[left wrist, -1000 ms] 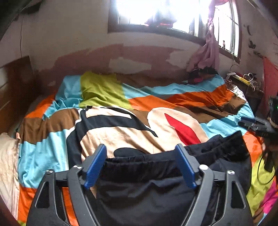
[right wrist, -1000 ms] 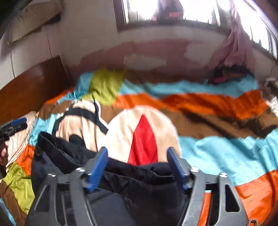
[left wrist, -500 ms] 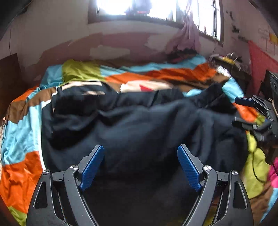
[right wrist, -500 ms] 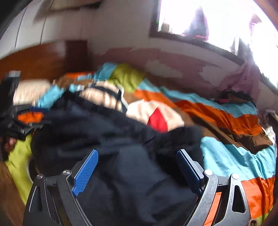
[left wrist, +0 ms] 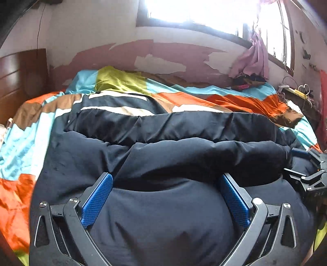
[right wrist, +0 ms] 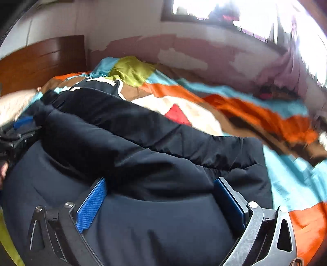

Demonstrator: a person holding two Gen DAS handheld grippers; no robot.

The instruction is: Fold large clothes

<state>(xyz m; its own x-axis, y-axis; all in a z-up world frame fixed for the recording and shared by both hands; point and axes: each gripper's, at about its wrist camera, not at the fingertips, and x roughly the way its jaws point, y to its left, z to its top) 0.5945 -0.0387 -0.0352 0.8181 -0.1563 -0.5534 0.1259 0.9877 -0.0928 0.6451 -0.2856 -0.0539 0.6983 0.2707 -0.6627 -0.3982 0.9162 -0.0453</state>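
A large dark navy garment [left wrist: 163,153] lies spread across the colourful bedspread [left wrist: 235,100], with a thick fold running across its middle. My left gripper [left wrist: 165,184] is low over its near edge. Its jaws are opening wide, with cloth bulging between the blue pads [left wrist: 98,200] but not pinched. In the right wrist view the same garment [right wrist: 143,153] fills the foreground. My right gripper [right wrist: 160,188] is also opening, with fabric lying loose between its pads [right wrist: 92,204]. Each gripper shows at the edge of the other's view: right gripper [left wrist: 306,174], left gripper [right wrist: 16,133].
A wooden headboard [left wrist: 20,77] stands at the bed's left end, with a pale pillow [right wrist: 14,104] beside it. A bright window [left wrist: 204,12] and a pink curtain [left wrist: 253,59] are behind the bed. A cluttered side table [left wrist: 294,90] stands at the far right.
Both grippers have sunk toward the bed and their jaws have spread wider. The dark garment, lifted at its edge before, now lies spread flat over the bedspread.
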